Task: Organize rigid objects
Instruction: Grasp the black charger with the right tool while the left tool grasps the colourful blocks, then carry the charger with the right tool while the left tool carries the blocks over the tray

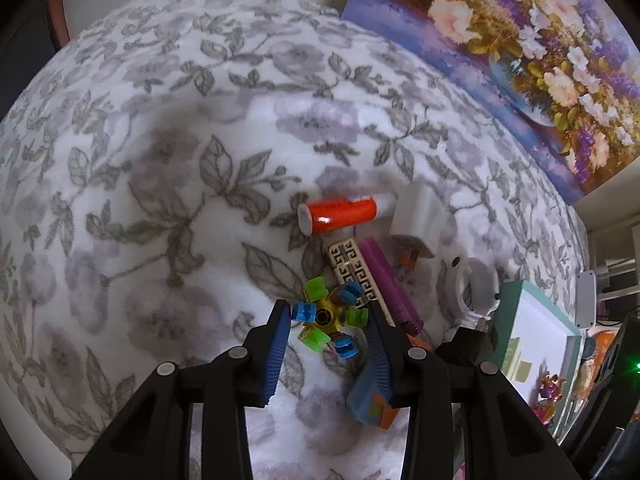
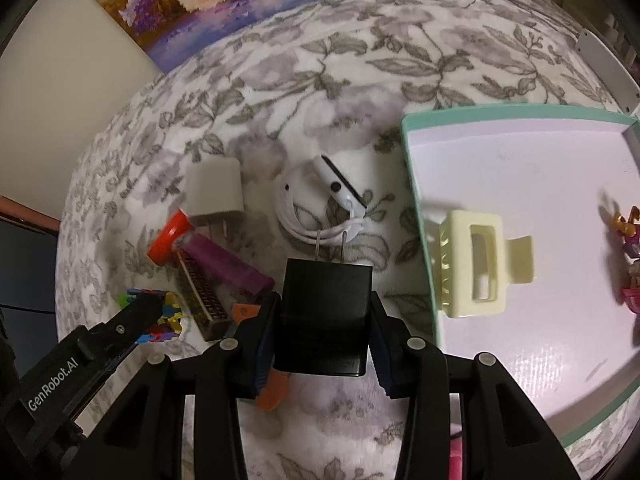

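On the floral blanket lies a spinner toy (image 1: 326, 318) with a yellow hub and green and blue tips. My left gripper (image 1: 328, 312) is shut on it, blue pads (image 1: 280, 344) touching its tips on both sides. The left gripper (image 2: 136, 316) also shows over the toy (image 2: 166, 316) in the right wrist view. My right gripper (image 2: 324, 300) is shut on a black charger plug (image 2: 324, 320), prongs pointing away, just left of the teal-rimmed box (image 2: 416, 200). A cream hair claw (image 2: 476, 264) and a pink figure (image 2: 630, 248) lie in the box.
Just beyond the toy are an orange cylinder (image 1: 340, 214), a white charger cube (image 1: 418, 220), a purple stick (image 1: 390, 284), a patterned cream bar (image 1: 352, 272), a coiled white cable (image 2: 320, 200) and an orange-blue block (image 1: 372, 404). A flower painting (image 1: 520, 40) leans behind.
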`<action>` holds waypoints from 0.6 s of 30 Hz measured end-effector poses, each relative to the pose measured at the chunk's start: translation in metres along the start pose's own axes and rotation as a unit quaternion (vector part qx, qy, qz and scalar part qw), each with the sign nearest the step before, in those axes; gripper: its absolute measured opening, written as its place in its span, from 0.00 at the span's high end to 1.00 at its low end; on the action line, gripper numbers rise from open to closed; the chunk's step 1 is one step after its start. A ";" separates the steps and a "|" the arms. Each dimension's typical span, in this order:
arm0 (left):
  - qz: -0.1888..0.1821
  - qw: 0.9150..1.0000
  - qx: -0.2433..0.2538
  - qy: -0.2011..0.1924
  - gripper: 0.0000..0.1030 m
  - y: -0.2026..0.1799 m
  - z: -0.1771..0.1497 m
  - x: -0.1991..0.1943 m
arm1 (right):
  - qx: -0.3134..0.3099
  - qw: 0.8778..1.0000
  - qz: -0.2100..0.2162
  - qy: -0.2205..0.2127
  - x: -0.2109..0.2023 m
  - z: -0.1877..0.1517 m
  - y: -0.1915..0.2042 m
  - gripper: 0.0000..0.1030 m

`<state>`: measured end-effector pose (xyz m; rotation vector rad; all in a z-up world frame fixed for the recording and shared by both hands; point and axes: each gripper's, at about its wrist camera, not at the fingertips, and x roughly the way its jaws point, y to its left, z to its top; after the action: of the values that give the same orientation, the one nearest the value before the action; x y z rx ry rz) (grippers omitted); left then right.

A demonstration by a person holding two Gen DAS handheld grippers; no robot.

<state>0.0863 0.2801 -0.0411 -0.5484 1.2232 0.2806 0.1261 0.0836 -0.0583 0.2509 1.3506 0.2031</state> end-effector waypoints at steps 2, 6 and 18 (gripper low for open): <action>-0.002 1.000 0.002 -0.009 0.61 -0.002 0.002 -0.007 | 0.000 1.000 0.004 -0.008 -0.010 0.002 -0.001 0.58; -0.006 1.000 0.007 -0.030 0.61 -0.007 0.005 -0.026 | 0.008 1.000 -0.005 -0.026 -0.032 0.009 -0.006 0.58; -0.020 0.996 0.046 -0.071 0.61 -0.049 -0.003 -0.063 | 0.048 0.995 -0.063 -0.064 -0.071 0.025 -0.070 0.58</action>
<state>0.0866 0.2428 0.0297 -0.4637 1.0808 0.2245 0.1357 -0.0050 -0.0070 0.2537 1.2454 0.0150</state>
